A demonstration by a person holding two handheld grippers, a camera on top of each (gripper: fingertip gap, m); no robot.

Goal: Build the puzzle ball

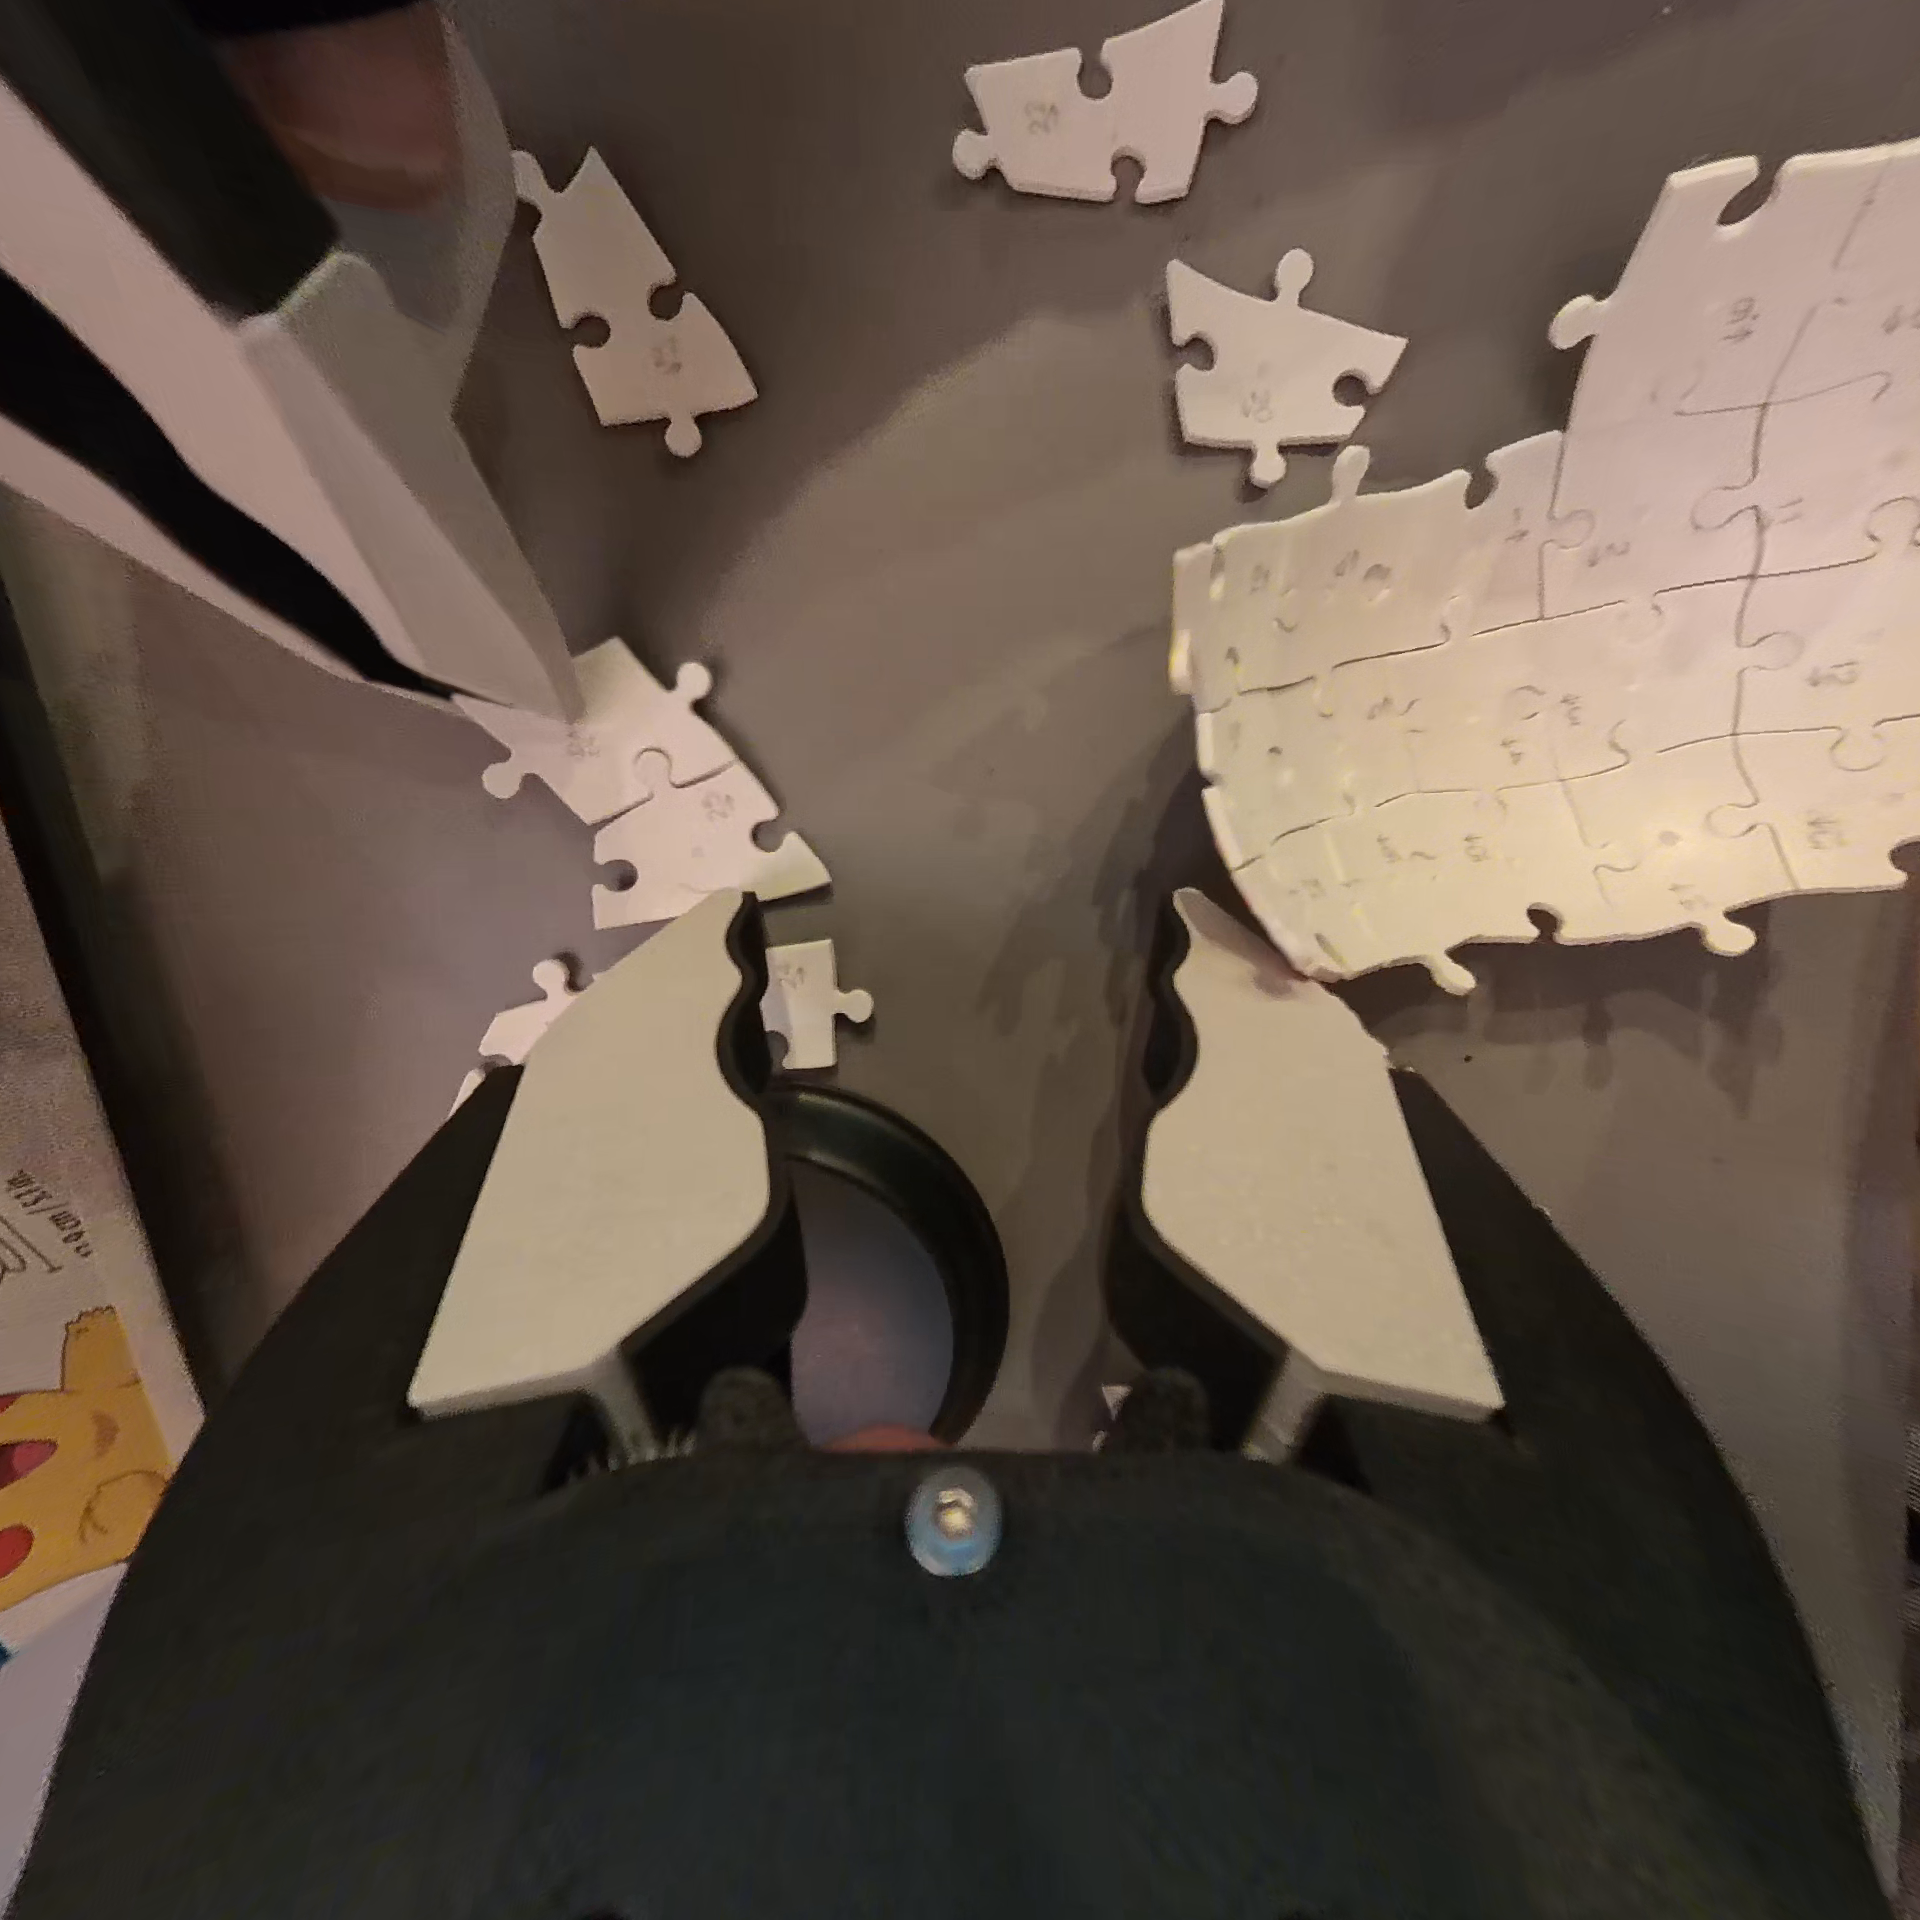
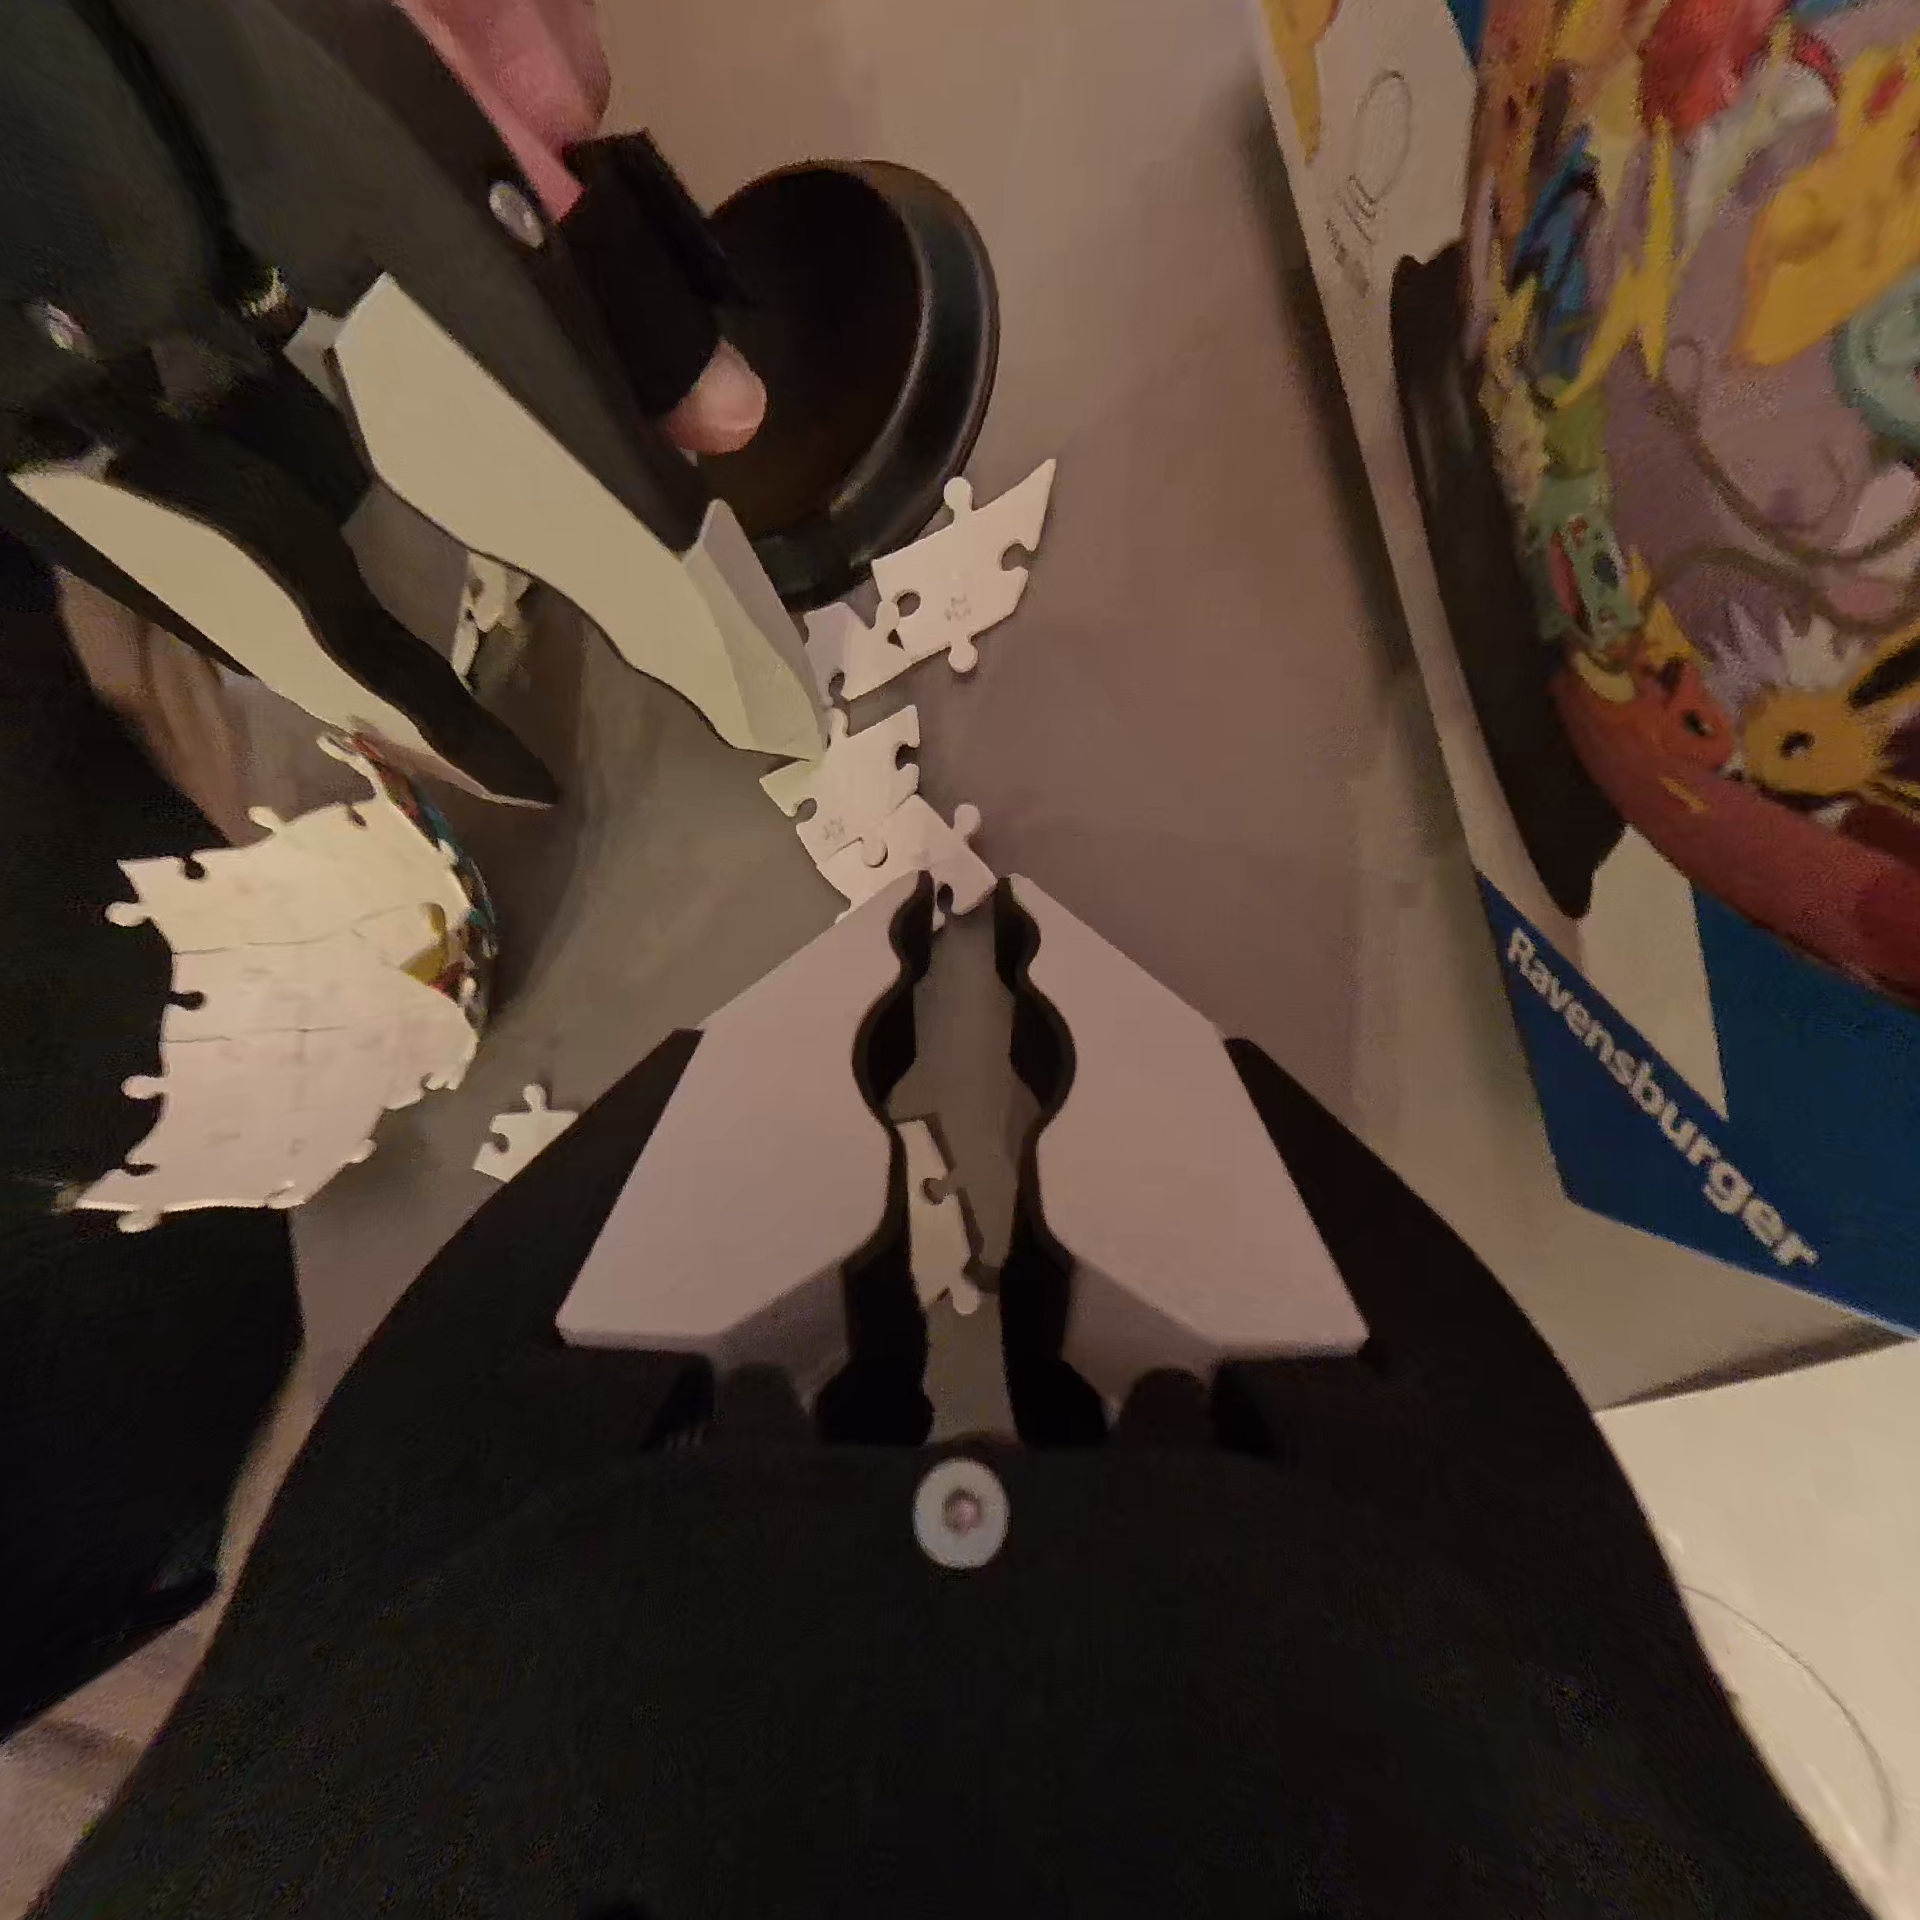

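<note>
A joined pair of white puzzle pieces (image 1: 665,800) lies printed side down on the grey table, left of centre. My right gripper (image 2: 961,894) is nearly closed on the near edge of this pair (image 2: 883,821). In the left wrist view its fingers (image 1: 499,582) come in from the upper left onto the pair. My left gripper (image 1: 966,914) is open and empty, its left fingertip (image 1: 743,920) at the pair's other edge. A curved, partly built shell (image 1: 1558,727) of the ball lies to the right; it also shows in the right wrist view (image 2: 301,1018).
Loose white pieces (image 1: 644,301) (image 1: 1101,114) (image 1: 1268,364) lie farther out, one (image 1: 810,997) by my left finger. A black ring stand (image 1: 935,1195) (image 2: 883,343) sits under the left gripper. The colourful puzzle box (image 2: 1662,520) stands right of the right gripper.
</note>
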